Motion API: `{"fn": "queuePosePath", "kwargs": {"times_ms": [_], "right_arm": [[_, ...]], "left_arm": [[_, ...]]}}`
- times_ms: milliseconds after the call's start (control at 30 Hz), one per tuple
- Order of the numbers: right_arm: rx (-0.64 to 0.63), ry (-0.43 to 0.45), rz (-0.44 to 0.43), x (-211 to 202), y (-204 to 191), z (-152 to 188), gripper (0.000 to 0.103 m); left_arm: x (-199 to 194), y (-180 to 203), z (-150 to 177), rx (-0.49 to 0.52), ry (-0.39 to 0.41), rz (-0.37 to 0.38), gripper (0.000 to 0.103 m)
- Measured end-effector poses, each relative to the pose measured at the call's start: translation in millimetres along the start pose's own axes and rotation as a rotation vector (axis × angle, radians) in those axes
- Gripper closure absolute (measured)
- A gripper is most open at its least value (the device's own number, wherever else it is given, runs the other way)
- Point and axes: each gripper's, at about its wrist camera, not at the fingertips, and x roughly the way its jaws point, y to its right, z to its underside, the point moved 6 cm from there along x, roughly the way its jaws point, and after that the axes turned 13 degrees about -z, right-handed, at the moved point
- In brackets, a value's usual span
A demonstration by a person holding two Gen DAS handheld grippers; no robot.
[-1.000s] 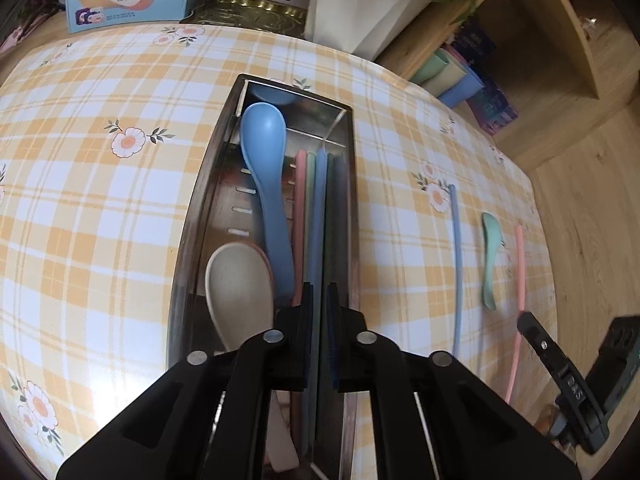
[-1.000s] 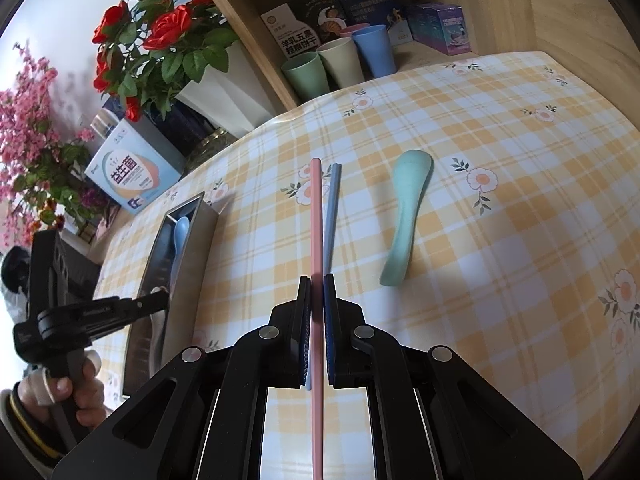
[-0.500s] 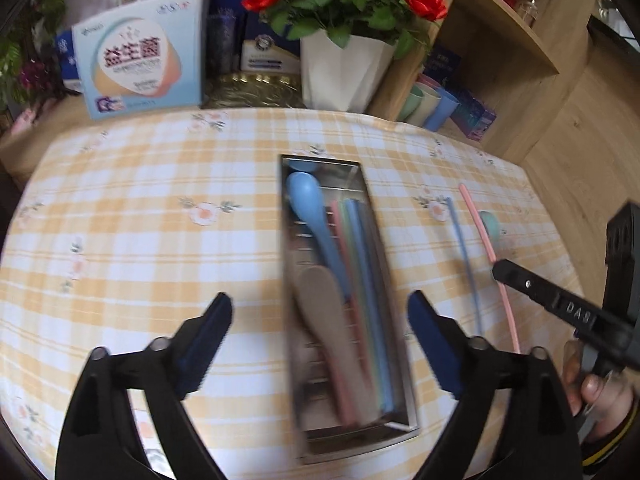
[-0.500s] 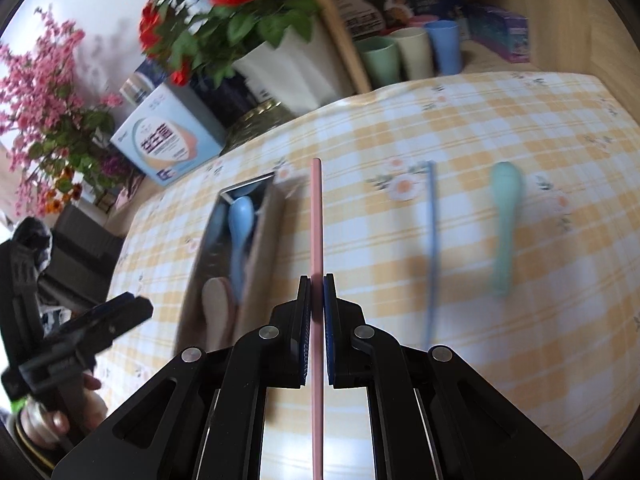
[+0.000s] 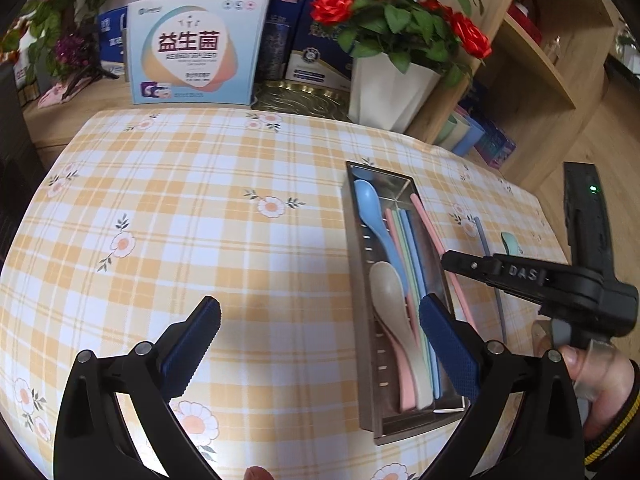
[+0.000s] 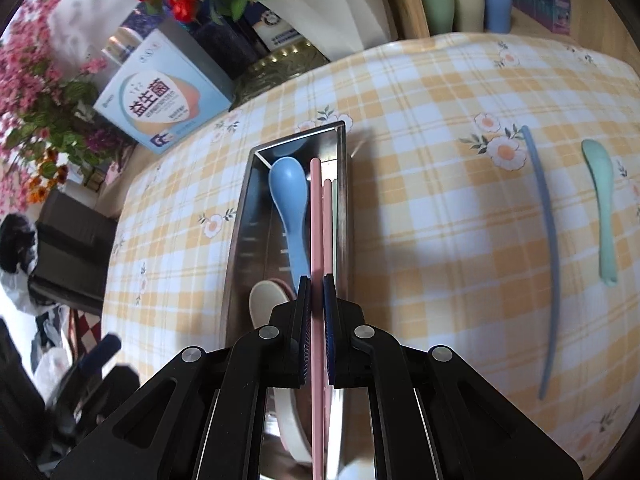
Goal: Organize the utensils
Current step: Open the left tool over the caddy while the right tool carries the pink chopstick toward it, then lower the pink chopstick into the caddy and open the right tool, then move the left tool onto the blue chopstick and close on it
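Two utensils are lying loose on the bench [image 6: 420,160]: blue chopstick [image 6: 546,240], green spoon [image 6: 602,204]. Left tongs [image 5: 320,332], having released into the tray [image 5: 356,280], are opening wide, empty. Right tongs [image 6: 316,320], clamping the pink chopstick [image 6: 316,220], are now bringing it over the tray.

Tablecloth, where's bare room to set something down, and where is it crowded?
Free: the wide tablecloth stretch between the metal tray and the probiotic box, and the patch between the tray and blue chopstick. Crowded: the tray itself, and the far side where the green spoon lies beside that chopstick.
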Motion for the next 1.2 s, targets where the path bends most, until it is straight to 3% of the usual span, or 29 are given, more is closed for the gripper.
{"fn": "queuePosePath", "kwargs": {"times_ms": [467, 667, 700, 767, 800, 833, 933, 967, 1033, 1200], "right_arm": [[0.075, -0.014, -0.001, 15.3, 7.0, -2.2, 0.095], [0.048, 0.04, -0.026, -4.4, 5.7, -3.5, 0.094], [0.032, 0.054, -0.033, -9.7, 5.1, -3.3, 0.09], [-0.012, 0.096, -0.044, -23.7, 4.8, -3.2, 0.06], [-0.033, 0.125, -0.043, -31.9, 5.0, -3.5, 0.038], [-0.057, 0.174, -0.037, -44.6, 6.9, -3.5, 0.038], [-0.095, 0.212, -0.034, -64.3, 15.3, -5.4, 0.036], [-0.106, 0.22, -0.026, -69.3, 18.4, -5.7, 0.034], [-0.146, 0.234, -0.018, -81.8, 26.1, -3.7, 0.019], [-0.214, 0.261, -0.043, -107.0, 49.4, 9.4, 0.016]], "left_arm": [[1.6, -7.8, 1.8, -0.038, 0.0, -0.003, 0.006], [-5.0, 2.3, -1.6, -0.028, 0.011, 0.01, 0.006], [-6.8, 4.5, -2.9, -0.026, 0.017, 0.007, 0.006], [-8.9, 8.9, -4.5, -0.023, 0.021, 0.005, 0.006], [-10.1, 11.7, -5.4, -0.021, 0.022, 0.007, 0.006], [-11.4, 16.0, -6.2, -0.013, 0.024, 0.011, 0.006], [-13.9, 26.6, -8.2, 0.006, 0.027, 0.001, 0.006], [-14.2, 30.1, -9.0, 0.011, 0.027, 0.0, 0.006], [-16.0, 38.2, -10.4, 0.022, 0.03, -0.005, 0.006], [-17.6, 60.1, -12.3, 0.058, 0.023, 0.003, 0.006]]}}
